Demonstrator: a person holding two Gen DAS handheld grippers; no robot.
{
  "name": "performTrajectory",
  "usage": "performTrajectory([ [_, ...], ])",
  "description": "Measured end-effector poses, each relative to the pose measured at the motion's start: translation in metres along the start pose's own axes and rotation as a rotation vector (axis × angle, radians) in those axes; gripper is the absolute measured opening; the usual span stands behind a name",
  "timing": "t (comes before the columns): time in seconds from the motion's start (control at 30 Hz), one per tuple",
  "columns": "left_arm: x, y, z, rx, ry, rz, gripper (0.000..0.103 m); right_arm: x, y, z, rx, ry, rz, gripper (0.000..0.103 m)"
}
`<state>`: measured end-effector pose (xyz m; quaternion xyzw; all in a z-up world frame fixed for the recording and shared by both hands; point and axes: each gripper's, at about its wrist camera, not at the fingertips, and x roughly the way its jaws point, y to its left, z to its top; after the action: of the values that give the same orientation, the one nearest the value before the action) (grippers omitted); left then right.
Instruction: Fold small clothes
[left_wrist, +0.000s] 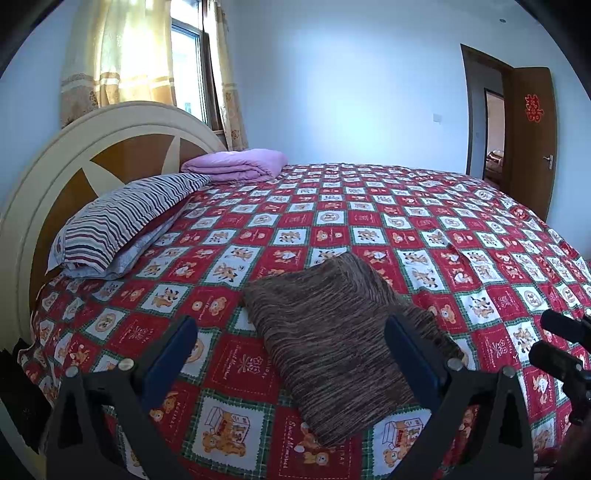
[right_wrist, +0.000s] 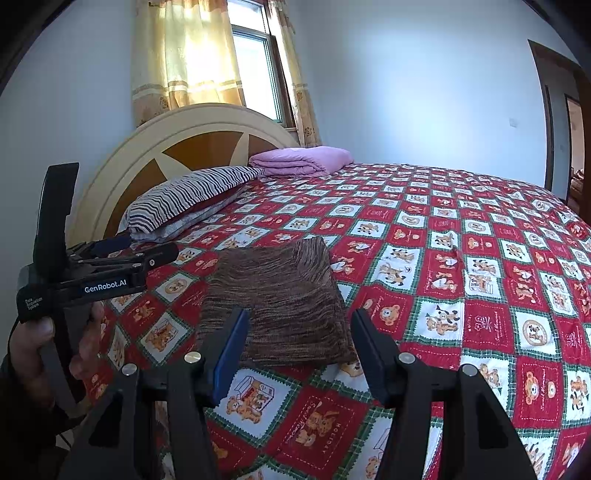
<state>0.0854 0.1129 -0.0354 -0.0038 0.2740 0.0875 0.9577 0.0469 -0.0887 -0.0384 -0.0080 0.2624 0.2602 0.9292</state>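
a brown ribbed knit garment (left_wrist: 332, 339), folded into a rectangle, is laid flat on the checked bedspread (left_wrist: 461, 236). both the left gripper (left_wrist: 291, 332) and right gripper (right_wrist: 299, 328) are spread apart above it, grasping nothing; the garment's near edge is hidden behind their blue pads (right_wrist: 229, 354).

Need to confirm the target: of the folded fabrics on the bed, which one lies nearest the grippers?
The brown knit piece, right before both grippers; the pink blanket and striped pillow lie by the headboard.

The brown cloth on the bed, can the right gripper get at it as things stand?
Probably yes. The right gripper stands open, pointing at the brown cloth, with nothing in between. The left gripper is off to the side, clear of the way.
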Motion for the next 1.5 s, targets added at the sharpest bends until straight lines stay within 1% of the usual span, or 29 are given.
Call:
performTrajectory([
  [0.37,0.001,-0.002,0.0,0.012,0.0,0.001,0.103,-0.002,-0.002,-0.002,0.005,-0.006,-0.003,0.059],
  [0.5,0.001,-0.002,-0.001,0.023,0.002,-0.018,0.103,-0.002,-0.002,-0.001,0.007,-0.007,-0.004,0.059],
  [0.83,0.001,-0.001,0.0,0.026,-0.009,-0.005,0.103,-0.004,-0.001,-0.002,-0.001,-0.016,-0.007,0.059],
  [1.1,0.003,-0.001,0.0,0.035,0.0,-0.007,0.103,-0.003,0.0,-0.002,-0.013,-0.012,-0.002,0.059],
  [1.5,0.007,0.008,0.0,0.016,0.015,0.01,0.103,-0.006,0.006,-0.001,-0.044,-0.032,-0.004,0.059],
])
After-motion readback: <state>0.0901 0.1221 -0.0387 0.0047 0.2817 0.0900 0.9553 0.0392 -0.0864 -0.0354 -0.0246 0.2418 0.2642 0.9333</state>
